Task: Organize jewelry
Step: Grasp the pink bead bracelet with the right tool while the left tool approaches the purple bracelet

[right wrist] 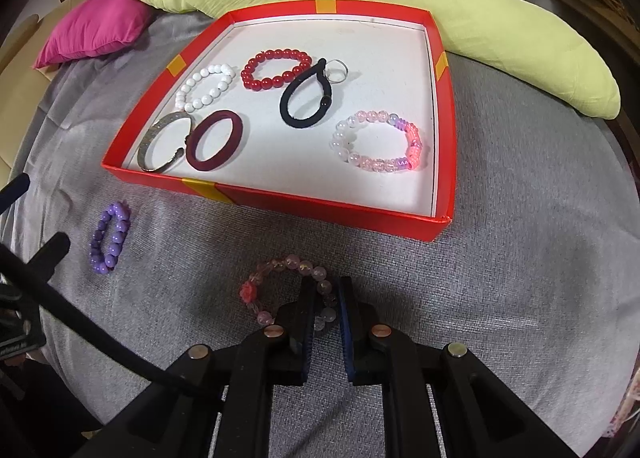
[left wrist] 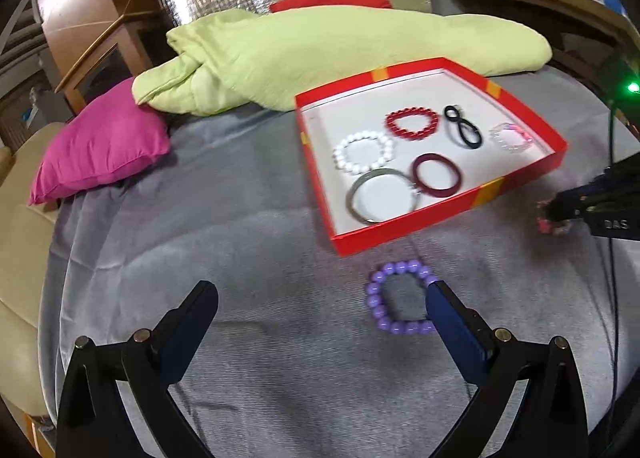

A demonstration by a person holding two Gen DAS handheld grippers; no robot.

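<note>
1. Grey bedspread carries a red box of bracelets.
2. Right tongs clamp a pink bracelet near the box.
3. Left tongs stand apart beside a purple bracelet.

My two feeds are evenly lit from above — soft shadows pool on the grey cover under my grippers. Fisheye bending curves the red box edges, and the corners go black. The left view is motion-smeared; a green lamp flares at its right edge.
</note>
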